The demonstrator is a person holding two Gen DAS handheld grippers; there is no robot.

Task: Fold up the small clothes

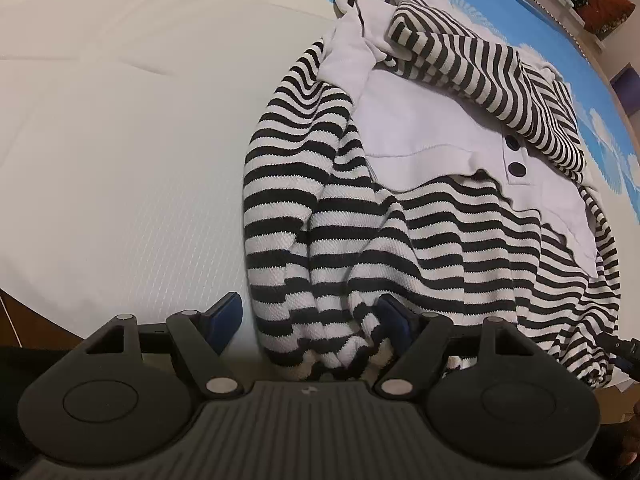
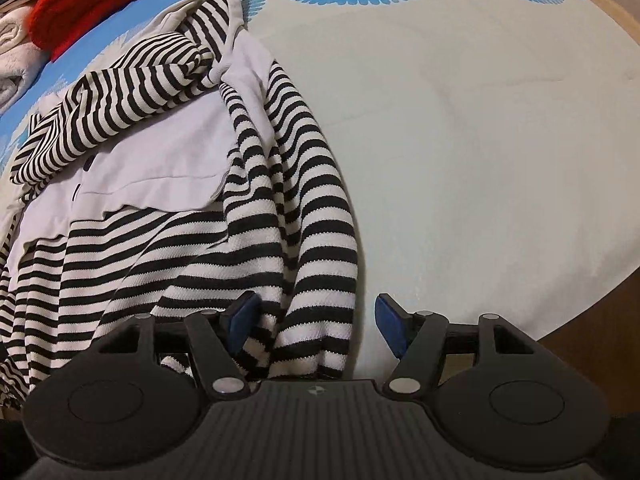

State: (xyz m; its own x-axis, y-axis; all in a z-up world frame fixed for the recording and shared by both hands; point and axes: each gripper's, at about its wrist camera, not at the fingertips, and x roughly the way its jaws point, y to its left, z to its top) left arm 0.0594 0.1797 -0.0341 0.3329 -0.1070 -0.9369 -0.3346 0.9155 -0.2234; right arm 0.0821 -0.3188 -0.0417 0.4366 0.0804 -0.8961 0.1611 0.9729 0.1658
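At six o'clock in the left wrist view, the left hand-held gripper (image 1: 310, 322) is seen with its blue-padded jaws standing apart; the near hem of a black-and-white striped knitted top with a pale lilac collar panel (image 1: 400, 240) lies bunched between them, the fabric touching the right-hand pad while the left-hand pad stands clear of it over a white bed sheet printed with blue fan shapes (image 1: 120, 140). In the right wrist view, the right hand-held gripper (image 2: 318, 326) is likewise held apart, a striped fold of the same top (image 2: 240, 220) hanging between the pads and resting against the one at seven o'clock, the other pad being free over the sheet (image 2: 480, 140). Farther out, the garment is spread crumpled on the bed, two dark round buttons (image 1: 514, 156) showing on its lilac placket. At eleven o'clock in the right view, a red fuzzy cloth (image 2: 80, 4) is seen beyond the top.
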